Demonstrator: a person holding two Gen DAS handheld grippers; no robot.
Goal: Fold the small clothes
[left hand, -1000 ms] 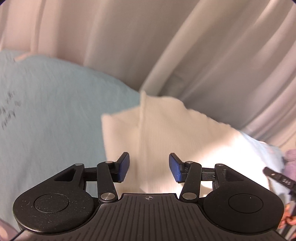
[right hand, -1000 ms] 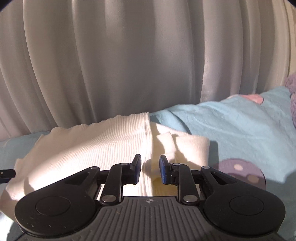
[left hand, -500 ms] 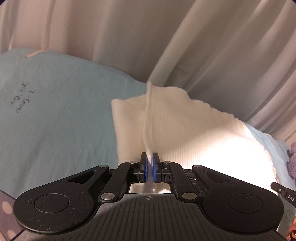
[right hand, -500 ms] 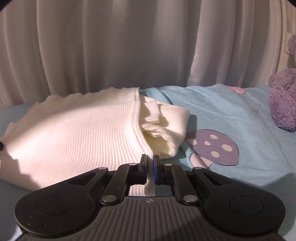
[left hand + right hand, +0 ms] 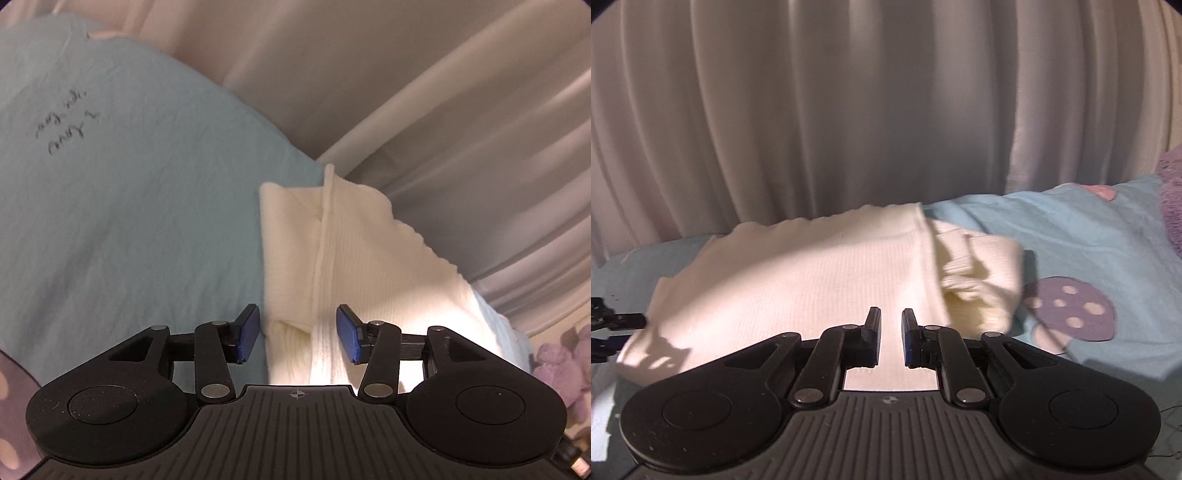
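Both grippers, left (image 5: 297,339) wide, right (image 5: 890,338) narrowly parted, empty, over cream garment (image 5: 812,273).

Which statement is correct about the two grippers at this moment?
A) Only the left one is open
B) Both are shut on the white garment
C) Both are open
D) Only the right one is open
C: the left gripper shows a wide gap between its blue pads, and the right gripper a narrower one, each with the white garment visible in the gap, ungripped.

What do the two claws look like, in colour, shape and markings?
Both look alike. The left claw and the right claw have matte black bodies with a ribbed centre plate bearing a small crosshair mark, two round housings, silver pivot screws and thin black linkage bars. The finger pads are blue and flat. No cables or sleeves are clearly visible.
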